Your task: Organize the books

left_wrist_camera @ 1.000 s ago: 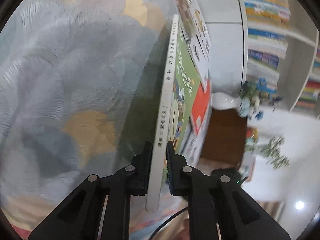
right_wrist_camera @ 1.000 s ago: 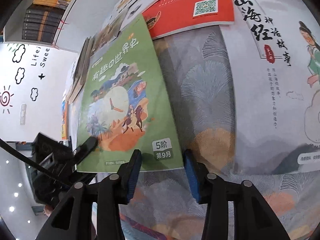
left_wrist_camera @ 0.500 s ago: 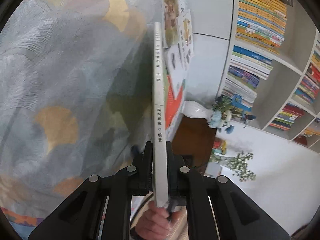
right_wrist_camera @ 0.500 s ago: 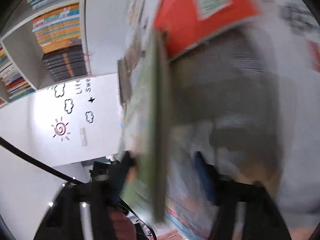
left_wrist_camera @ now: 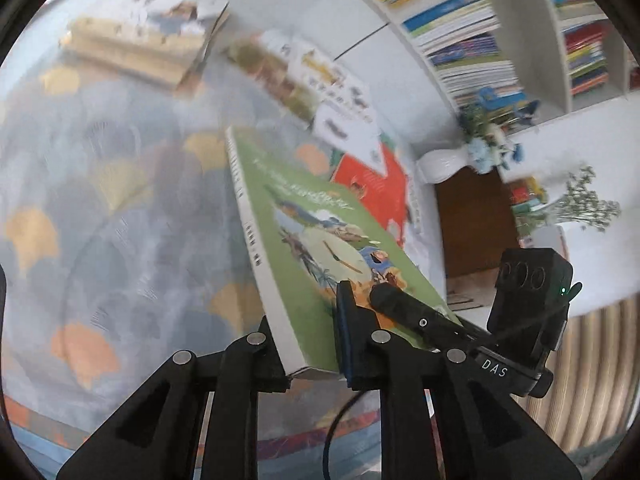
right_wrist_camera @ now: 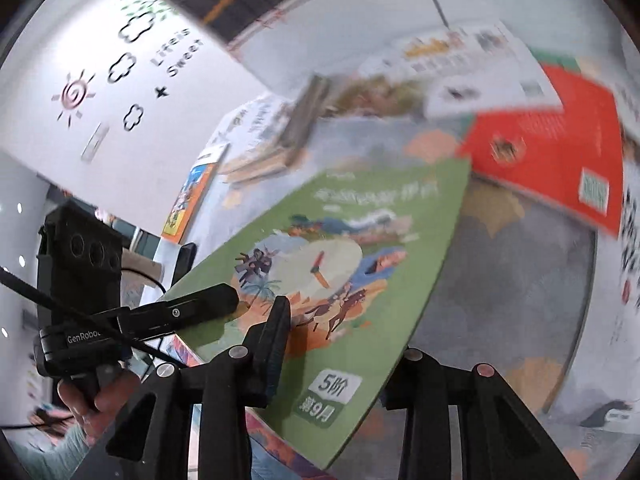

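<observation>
A green picture book (left_wrist_camera: pixel 320 224) with a white spine is held tilted above the patterned cloth. My left gripper (left_wrist_camera: pixel 310 340) is shut on its near edge. The same book (right_wrist_camera: pixel 340 264) fills the right wrist view, where my right gripper (right_wrist_camera: pixel 340 364) is shut on its bottom corner. The left gripper's finger (right_wrist_camera: pixel 192 308) lies on the cover at the left there. The right gripper's finger (left_wrist_camera: pixel 404 304) rests on the cover in the left wrist view.
A red book (left_wrist_camera: pixel 376 192) (right_wrist_camera: pixel 556 160), white picture books (left_wrist_camera: pixel 320 76) and a tan stack of books (left_wrist_camera: pixel 136 48) lie on the cloth-covered table (left_wrist_camera: pixel 100 216). A bookshelf (left_wrist_camera: pixel 520 20) and a white vase with flowers (left_wrist_camera: pixel 452 160) stand beyond.
The green book went from edge-on upright to tilted with its cover showing. My right gripper has closed on its corner. Both views swung toward the shelf and wall.
</observation>
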Demonstrator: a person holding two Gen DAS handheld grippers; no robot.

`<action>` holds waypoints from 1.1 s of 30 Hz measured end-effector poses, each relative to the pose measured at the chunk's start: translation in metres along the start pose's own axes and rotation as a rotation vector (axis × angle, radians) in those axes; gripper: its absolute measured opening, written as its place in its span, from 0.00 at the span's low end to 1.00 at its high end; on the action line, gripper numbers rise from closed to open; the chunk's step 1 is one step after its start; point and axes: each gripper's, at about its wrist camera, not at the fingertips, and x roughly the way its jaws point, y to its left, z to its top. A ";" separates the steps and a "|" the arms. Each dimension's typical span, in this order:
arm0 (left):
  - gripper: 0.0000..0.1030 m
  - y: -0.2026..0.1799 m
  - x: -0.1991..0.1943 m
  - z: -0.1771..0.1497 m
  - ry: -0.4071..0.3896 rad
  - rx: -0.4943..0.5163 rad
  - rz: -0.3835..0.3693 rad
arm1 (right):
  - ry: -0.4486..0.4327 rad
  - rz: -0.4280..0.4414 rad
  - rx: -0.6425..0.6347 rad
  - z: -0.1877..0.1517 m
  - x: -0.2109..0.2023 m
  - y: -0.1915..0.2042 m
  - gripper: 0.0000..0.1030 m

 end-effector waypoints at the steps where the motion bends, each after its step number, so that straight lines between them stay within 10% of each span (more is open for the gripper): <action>1: 0.14 0.003 -0.012 0.007 -0.022 0.005 -0.024 | -0.008 -0.013 -0.027 0.003 -0.003 0.010 0.33; 10: 0.15 0.059 -0.077 0.119 -0.176 0.041 -0.028 | -0.125 -0.020 -0.143 0.102 0.046 0.095 0.34; 22: 0.27 0.163 -0.040 0.230 -0.171 -0.020 0.145 | -0.020 -0.042 -0.014 0.200 0.197 0.106 0.35; 27: 0.26 0.194 -0.048 0.213 -0.196 -0.066 0.375 | 0.088 -0.087 0.045 0.210 0.242 0.089 0.44; 33: 0.24 0.178 -0.071 0.144 -0.213 -0.041 0.371 | 0.137 -0.125 -0.056 0.186 0.220 0.094 0.50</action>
